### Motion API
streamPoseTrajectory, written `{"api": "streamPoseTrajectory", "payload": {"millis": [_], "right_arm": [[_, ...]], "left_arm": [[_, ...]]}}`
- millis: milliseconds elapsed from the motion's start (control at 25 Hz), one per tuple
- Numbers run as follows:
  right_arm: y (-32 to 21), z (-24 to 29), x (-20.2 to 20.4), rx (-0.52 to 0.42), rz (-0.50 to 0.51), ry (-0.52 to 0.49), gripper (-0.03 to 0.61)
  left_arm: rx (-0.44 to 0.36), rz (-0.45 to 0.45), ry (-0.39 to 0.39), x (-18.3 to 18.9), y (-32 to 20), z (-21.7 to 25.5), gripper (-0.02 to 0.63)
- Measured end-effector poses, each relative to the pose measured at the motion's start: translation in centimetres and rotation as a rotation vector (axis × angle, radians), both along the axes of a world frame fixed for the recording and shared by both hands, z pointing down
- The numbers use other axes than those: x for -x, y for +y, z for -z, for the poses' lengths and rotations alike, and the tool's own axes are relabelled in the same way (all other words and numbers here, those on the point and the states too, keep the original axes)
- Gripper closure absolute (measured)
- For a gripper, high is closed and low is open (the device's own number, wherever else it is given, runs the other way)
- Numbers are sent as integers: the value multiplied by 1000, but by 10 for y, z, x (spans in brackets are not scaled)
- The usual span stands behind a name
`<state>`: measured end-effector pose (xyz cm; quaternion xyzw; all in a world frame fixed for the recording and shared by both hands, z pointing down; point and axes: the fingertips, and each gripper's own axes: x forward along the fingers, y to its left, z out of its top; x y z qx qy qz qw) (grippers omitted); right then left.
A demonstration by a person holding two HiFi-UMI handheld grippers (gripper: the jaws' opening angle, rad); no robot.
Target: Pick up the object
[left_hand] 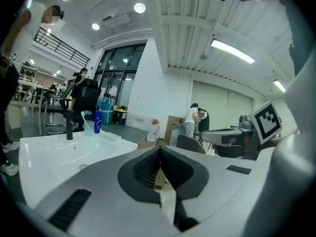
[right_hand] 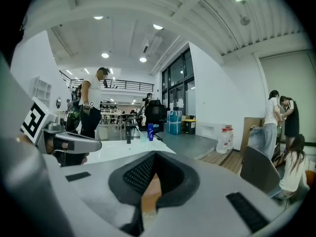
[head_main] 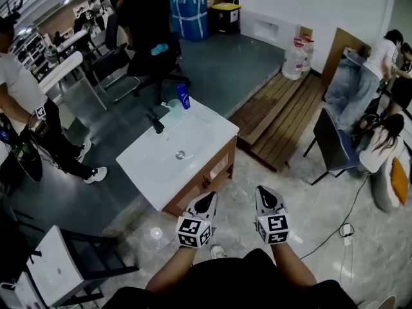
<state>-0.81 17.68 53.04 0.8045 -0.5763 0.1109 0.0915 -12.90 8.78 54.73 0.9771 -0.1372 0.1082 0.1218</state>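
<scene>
A white sink (head_main: pixel 154 166) sits on a wooden cabinet ahead of me. At its far edge stand a black faucet (head_main: pixel 155 122), a clear cup (head_main: pixel 174 107) and a blue bottle (head_main: pixel 183 96). My left gripper (head_main: pixel 209 198) hangs shut and empty just off the sink's near right corner. My right gripper (head_main: pixel 268 192) is beside it over the floor, also shut with nothing in it. The left gripper view shows the sink (left_hand: pixel 44 149), faucet (left_hand: pixel 69 127), cup (left_hand: pixel 88 126) and bottle (left_hand: pixel 97 122) beyond the closed jaws. The right gripper view shows the bottle (right_hand: pixel 150 131) far off.
A black office chair (head_main: pixel 151 44) stands behind the sink. A wooden platform (head_main: pixel 283 114) and a water jug (head_main: pixel 295 60) lie to the right, with a dark chair (head_main: pixel 333 147) and people (head_main: pixel 380 140) beyond. A person (head_main: pixel 32 108) stands at left. A white stool (head_main: pixel 58 266) is near left; a cable (head_main: pixel 341 227) crosses the floor.
</scene>
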Motion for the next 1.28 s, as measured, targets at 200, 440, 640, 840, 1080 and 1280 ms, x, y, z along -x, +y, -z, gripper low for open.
{"api": "streamPoseTrajectory", "payload": {"millis": [200, 440, 640, 840, 1080, 1280], "right_arm": [[-14, 5, -11, -17, -19, -11, 560], [-37, 3, -30, -9, 5, -4, 560], [-60, 0, -69, -8, 31, -8, 560], [-84, -1, -117, -8, 76, -3, 560], [-119, -4, -157, -7, 158, 3, 560], [-137, -13, -192, -7, 217, -55, 560]], "left_arm": [[-1, 14, -24, 4, -9, -7, 594], [8, 43, -20, -12, -30, -9, 594], [1, 86, -23, -40, -55, -7, 594], [-11, 140, -15, -76, -83, -4, 594], [-23, 203, -29, -112, -112, -10, 594], [-14, 266, -43, -131, -125, -13, 594]]}}
